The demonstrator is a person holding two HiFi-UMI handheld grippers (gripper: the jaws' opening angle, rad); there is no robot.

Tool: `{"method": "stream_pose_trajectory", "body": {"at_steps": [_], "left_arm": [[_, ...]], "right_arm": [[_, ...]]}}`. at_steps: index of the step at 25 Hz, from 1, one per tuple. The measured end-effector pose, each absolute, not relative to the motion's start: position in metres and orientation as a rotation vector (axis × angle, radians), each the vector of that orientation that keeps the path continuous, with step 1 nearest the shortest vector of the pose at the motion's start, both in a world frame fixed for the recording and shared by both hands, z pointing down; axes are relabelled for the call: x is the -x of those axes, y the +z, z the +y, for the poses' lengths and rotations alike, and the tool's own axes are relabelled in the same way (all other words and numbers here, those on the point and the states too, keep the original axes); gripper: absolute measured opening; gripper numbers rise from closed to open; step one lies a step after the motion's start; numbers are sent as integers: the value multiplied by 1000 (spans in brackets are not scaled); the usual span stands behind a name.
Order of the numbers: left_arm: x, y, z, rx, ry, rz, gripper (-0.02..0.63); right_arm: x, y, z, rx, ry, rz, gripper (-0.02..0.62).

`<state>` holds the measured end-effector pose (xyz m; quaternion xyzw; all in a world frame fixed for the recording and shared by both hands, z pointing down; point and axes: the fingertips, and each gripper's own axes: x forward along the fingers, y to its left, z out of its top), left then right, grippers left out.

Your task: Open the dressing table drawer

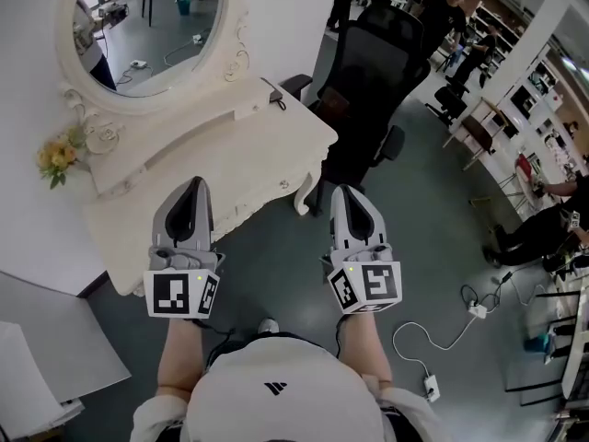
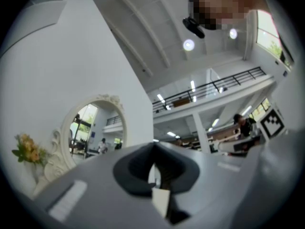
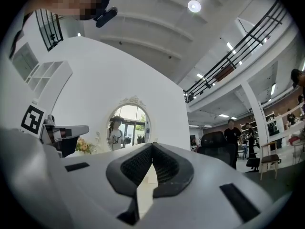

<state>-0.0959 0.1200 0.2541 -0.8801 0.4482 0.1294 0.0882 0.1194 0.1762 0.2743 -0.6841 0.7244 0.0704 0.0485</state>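
I am holding both claws out in front of me, side by side, noses aimed at the white dressing table (image 1: pixel 216 141). My left claw (image 1: pixel 192 186) is pointing at the table's front edge. My right claw (image 1: pixel 346 193) is hanging just off the table's right-hand corner, near the black chair (image 1: pixel 382 72) that stands beside the table. Both are riding closed: in the left gripper view the tips (image 2: pixel 153 145) are meeting with nothing between them, and in the right gripper view the ribbed pads (image 3: pixel 164 165) are also pressing together on nothing.

The drawer (image 1: pixel 265 194) is sitting shut in the table's front, under the top and below the oval mirror (image 1: pixel 152 26). I am seeing a small knob-like spot on it, though I cannot be sure of it.

I am judging this to be the reach, with no contact made yet. The next move is calling for me to spread one claw's jaws, lower its nose to the drawer front, close on the pull and draw straight back from the table.
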Motion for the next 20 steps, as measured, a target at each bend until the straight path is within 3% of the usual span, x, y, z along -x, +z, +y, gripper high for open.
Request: {"method": "stream_pose_trajectory", "body": {"at_steps": [20], "left_arm": [[41, 262, -10, 2625, 366, 1328, 6]], "right_arm": [[-171, 296, 48, 2087, 143, 2203, -3]]}}
